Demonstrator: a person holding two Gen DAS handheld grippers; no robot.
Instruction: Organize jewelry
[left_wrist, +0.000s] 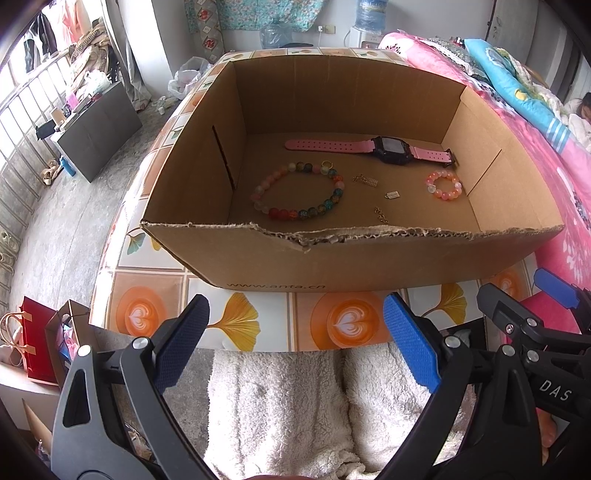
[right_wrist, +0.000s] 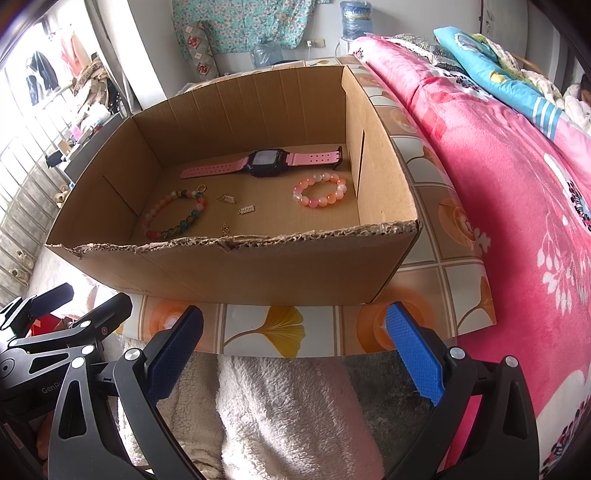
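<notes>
An open cardboard box (left_wrist: 369, 262) (right_wrist: 258, 269) stands on a tiled-pattern table. Inside lie a pink-strapped watch (left_wrist: 384, 149) (right_wrist: 266, 162), a large multicoloured bead bracelet (left_wrist: 299, 213) (right_wrist: 173, 230), a small pink bead bracelet (left_wrist: 443, 184) (right_wrist: 320, 190), a small gold ring (left_wrist: 325, 163) (right_wrist: 201, 189) and gold chain pieces (left_wrist: 369, 181) (right_wrist: 246, 210). My left gripper (left_wrist: 295, 332) is open and empty, short of the box's near wall. My right gripper (right_wrist: 295, 336) is open and empty, also in front of the box; it shows in the left wrist view (left_wrist: 554, 295).
The table (left_wrist: 236, 325) (right_wrist: 461, 288) carries a leaf and coffee-cup pattern. A pink floral blanket (left_wrist: 546, 155) (right_wrist: 517, 206) lies on the right. White fleece (left_wrist: 277, 406) (right_wrist: 280, 413) lies below the grippers. Red bags (left_wrist: 37, 339) stand on the floor at left.
</notes>
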